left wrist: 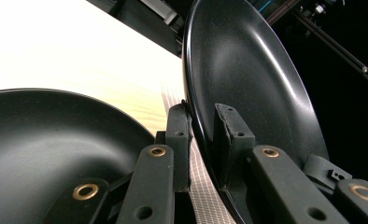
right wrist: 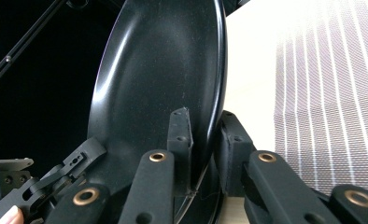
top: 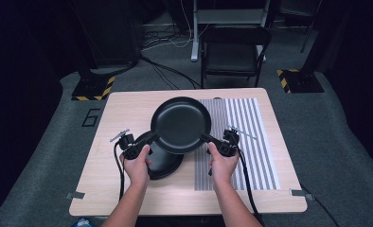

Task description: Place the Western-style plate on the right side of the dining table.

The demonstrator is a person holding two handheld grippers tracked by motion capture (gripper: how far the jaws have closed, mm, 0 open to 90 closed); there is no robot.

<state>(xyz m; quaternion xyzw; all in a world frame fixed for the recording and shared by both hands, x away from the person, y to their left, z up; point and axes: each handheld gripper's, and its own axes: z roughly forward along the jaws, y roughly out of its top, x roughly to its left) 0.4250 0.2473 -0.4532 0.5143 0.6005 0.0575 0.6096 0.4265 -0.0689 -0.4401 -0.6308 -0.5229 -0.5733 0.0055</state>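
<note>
The left gripper (top: 144, 143) is clamped on the rim of a black round pan (top: 181, 124), its jaws drawn narrow with one pad inside the rim and one outside, as the left gripper view shows close up (left wrist: 247, 84). The right gripper (top: 212, 140) pinches the opposite edge of the same pan in the same way, jaws tight across the rim (right wrist: 163, 79). Held between the two, the pan hangs level above the table (top: 128, 106), over the near left edge of a striped mat (top: 251, 137).

A second black pan (top: 163, 163) lies on the wood just below and to the left of the lifted one, partly under it; in the left gripper view its dished inside sits beside the gripper's jaws (left wrist: 46, 144).

As a judgement: the lifted pan looks to have been taken off the one beneath, so the separating and lifting part seems done. What is left is probably carrying it over and setting it down, most likely on the striped mat, then letting go on both sides. The lower pan is untouched.

No brand or label can be read on either pan or on the mat. On the grey floor to the left of the table there is a marking shaped like the digit 6 (top: 91, 117).
</note>
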